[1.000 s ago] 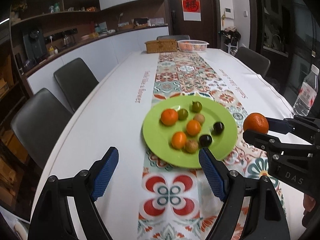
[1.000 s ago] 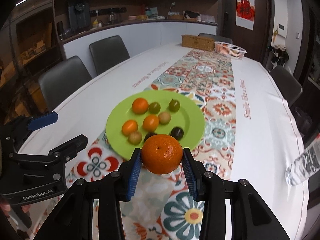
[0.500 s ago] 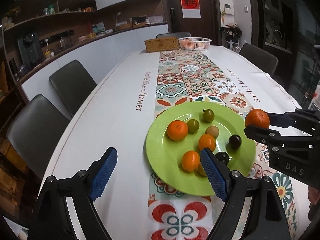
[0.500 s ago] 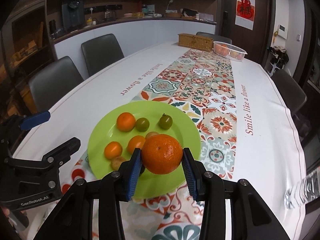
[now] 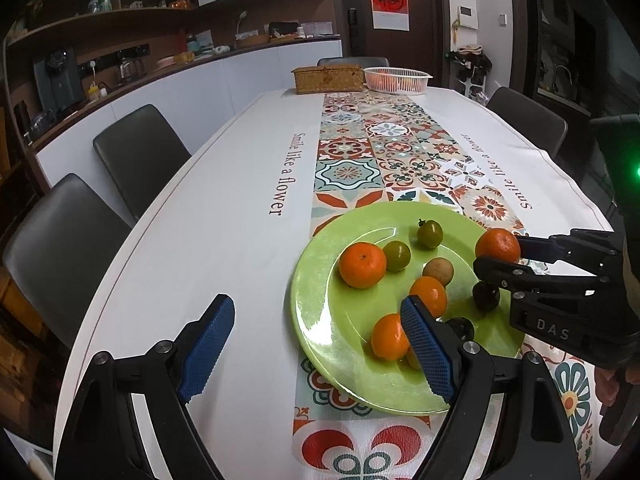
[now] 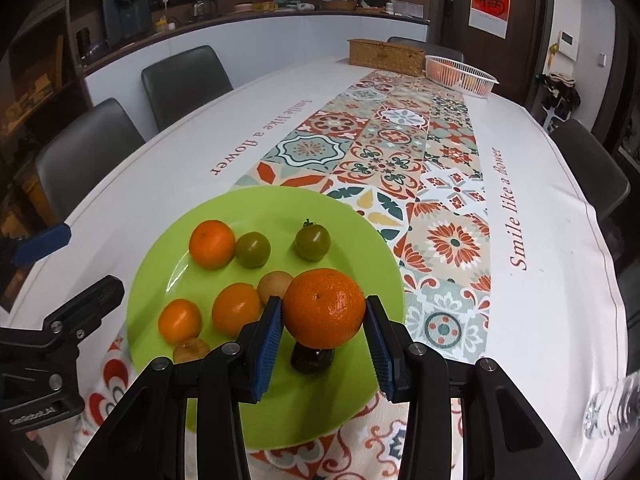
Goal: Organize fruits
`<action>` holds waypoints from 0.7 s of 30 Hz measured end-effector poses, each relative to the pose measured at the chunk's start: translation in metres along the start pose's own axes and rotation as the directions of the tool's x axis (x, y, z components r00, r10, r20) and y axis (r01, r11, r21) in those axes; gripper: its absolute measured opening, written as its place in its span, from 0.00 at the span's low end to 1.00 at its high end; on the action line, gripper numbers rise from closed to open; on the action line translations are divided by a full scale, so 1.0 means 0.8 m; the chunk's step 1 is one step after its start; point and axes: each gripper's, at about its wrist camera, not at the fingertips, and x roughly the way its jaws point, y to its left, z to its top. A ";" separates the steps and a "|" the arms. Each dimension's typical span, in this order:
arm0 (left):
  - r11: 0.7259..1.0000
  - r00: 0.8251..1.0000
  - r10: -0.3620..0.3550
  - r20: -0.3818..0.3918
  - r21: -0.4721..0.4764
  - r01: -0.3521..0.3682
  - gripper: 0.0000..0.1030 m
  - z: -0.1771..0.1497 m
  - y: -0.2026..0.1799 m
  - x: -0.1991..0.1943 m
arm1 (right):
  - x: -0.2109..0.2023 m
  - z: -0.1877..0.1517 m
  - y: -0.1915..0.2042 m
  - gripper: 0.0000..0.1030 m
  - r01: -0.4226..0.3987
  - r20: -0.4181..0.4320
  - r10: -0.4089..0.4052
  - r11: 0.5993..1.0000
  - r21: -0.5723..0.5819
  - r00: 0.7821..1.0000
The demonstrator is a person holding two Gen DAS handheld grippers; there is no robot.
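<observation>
The plate (image 6: 372, 248) is bright lime green. On it lie orange mandarins (image 6: 212, 243), olive-green tomatoes (image 6: 312, 242), tan longans (image 6: 274, 285) and a near-black fruit (image 6: 312, 358). The worktop (image 6: 192, 152) is white with reddish script; its runner (image 6: 400, 152) shows red, teal and cream floral tiles. The fingers (image 6: 269, 344) carry blue pads on black.

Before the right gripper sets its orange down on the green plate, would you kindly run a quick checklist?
1. Right gripper pads clamp the held orange: ok.
2. Held orange is over the green plate: ok.
3. Spot below is free: not ok, a dark fruit lies under it.
4. Free patch near the green tomato: ok.
5. Left gripper open, empty, clear of the drop spot: ok.
6. Height above plate: cannot tell.
</observation>
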 end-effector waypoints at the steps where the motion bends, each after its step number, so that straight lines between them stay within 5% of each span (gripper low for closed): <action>1: 1.000 1.000 0.000 0.001 -0.001 0.000 0.83 0.000 0.000 -0.001 | 0.001 0.000 0.000 0.41 0.004 -0.001 -0.004 1.000 -0.002 1.000; 21: 1.000 0.993 -0.014 0.116 0.019 0.012 0.87 -0.019 -0.015 -0.100 | -0.118 -0.045 0.003 0.61 0.062 0.139 -0.069 0.996 0.057 0.988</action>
